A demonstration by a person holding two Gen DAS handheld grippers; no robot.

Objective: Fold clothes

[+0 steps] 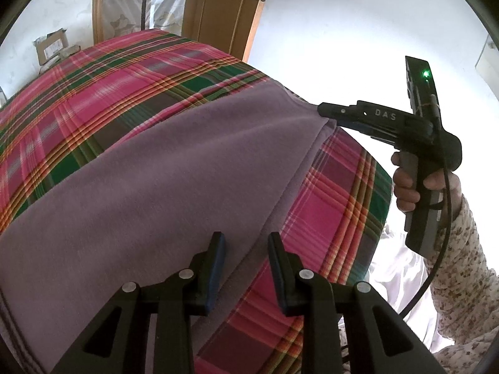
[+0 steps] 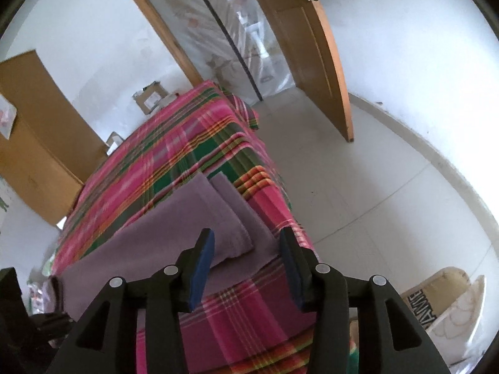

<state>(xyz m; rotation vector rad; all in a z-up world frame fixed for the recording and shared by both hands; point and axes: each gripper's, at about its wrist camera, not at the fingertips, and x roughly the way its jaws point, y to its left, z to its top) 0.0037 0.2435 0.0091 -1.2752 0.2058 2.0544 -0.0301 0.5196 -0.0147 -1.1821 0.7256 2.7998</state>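
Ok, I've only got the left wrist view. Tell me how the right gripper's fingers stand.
Observer: The right gripper is open, with nothing between its blue pads.
Operator: Describe the far end of the purple garment.
Observer: The purple garment shows two layers there. The upper one lies offset, leaving a strip of the lower layer showing on its right.
Operator: Report what's on the floor right of the plaid cloth.
Observer: Beyond the plaid cloth, a tan bag with black lettering sits at the lower right edge of the right wrist view.
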